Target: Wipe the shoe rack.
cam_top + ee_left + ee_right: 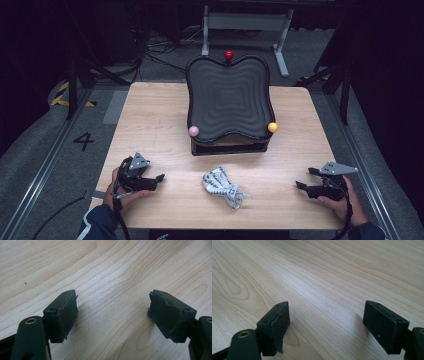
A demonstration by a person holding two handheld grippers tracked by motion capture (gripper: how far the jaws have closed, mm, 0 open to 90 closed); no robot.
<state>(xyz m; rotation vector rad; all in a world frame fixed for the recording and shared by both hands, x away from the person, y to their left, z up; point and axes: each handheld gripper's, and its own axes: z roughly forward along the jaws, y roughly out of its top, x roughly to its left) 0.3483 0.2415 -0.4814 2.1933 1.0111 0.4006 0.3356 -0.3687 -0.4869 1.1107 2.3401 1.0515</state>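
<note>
Clearly the bundled white cable (223, 186) lies on the wooden table (155, 115) between the two grippers, near the front edge and apart from the tilted black tray (227, 100). It looks light, limp and prone to unravel; gripping across the bunched middle seems safest. Both the left gripper (159, 179) and right gripper (303, 179) stand spread wide, holding nothing.
</note>
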